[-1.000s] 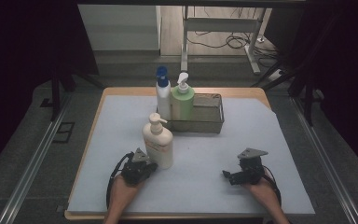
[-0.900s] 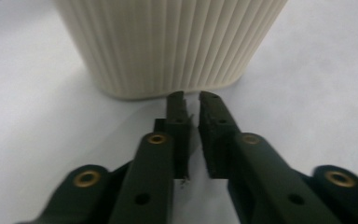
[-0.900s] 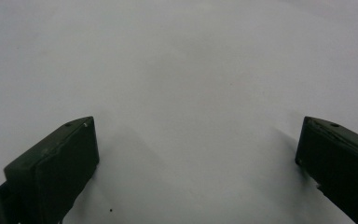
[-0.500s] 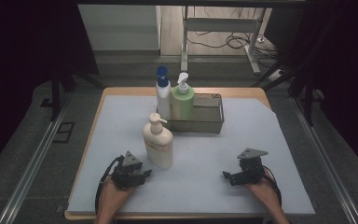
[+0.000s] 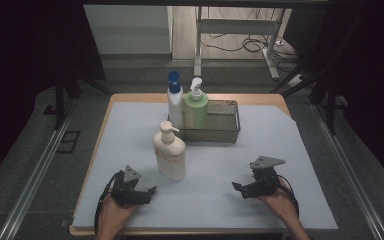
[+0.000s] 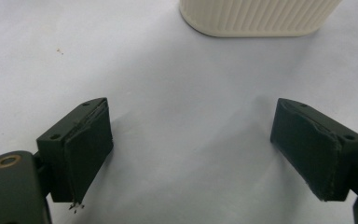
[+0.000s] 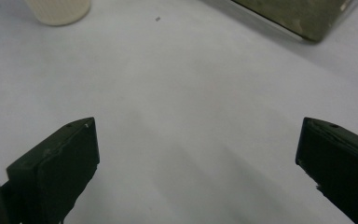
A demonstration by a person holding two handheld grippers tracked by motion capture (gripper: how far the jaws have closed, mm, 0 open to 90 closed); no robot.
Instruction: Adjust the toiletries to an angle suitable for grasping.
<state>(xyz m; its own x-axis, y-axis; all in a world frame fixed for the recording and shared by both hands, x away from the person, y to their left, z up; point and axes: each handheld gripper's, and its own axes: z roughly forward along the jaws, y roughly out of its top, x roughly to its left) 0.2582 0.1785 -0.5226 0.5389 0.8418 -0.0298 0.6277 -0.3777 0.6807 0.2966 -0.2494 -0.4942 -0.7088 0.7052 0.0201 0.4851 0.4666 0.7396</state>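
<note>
Left gripper (image 5: 147,192) drawn back off cream bottle (image 5: 170,156), jaws opened

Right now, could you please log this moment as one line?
left gripper: open, empty | right gripper: open, empty | cream bottle: upright, free | basket: two bottles

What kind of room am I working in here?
Probably a lab or test rig, not a home: dark curtains box in the table, metal rails run along the floor, and cables lie loose behind.
</note>
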